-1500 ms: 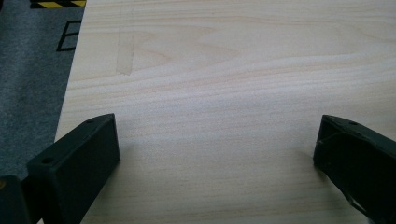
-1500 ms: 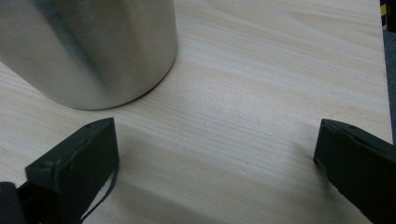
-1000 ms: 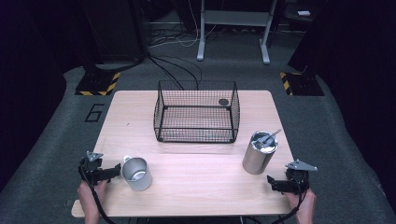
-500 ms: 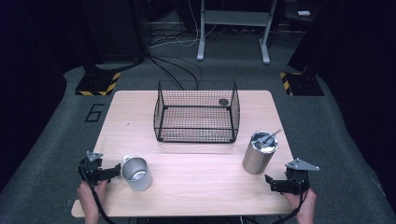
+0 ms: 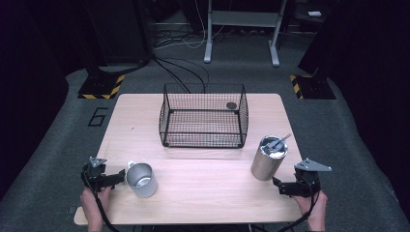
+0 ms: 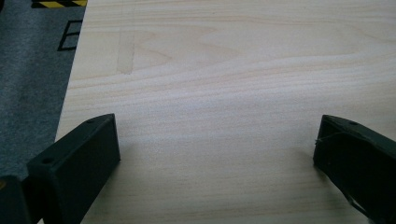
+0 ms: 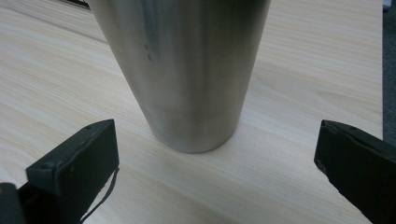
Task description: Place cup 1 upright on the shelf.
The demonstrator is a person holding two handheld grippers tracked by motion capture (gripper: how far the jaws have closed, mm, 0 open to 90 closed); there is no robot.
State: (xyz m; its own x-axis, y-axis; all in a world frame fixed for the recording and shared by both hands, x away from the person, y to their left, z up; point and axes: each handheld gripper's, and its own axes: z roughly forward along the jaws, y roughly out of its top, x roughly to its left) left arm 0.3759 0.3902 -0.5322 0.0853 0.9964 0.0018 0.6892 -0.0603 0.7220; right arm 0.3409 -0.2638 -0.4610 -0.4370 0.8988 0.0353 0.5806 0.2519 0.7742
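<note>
On the near right of the tabletop (image 5: 208,193), a tall steel tumbler (image 5: 268,159) stood upright with a thin utensil, perhaps a spoon, leaning out of its top. The right gripper (image 5: 283,187) sat just beside its base, fingers (image 7: 77,163) spread wide with nothing between them; in the right gripper view the tumbler (image 7: 187,70) rose straight ahead, centred between them but not yet touched. Near left, a steel mug (image 5: 141,180) stood upright, handle toward the left gripper (image 5: 118,178), whose fingers (image 6: 79,158) were also wide over bare wood. Behind, mid-table, a wire basket (image 5: 203,116) held a small dark disc in its far right corner.

Against the earlier frames: no shift noted. Both grippers, tumbler and mug sat as before. Judged: lined up, grasp not begun.
</note>
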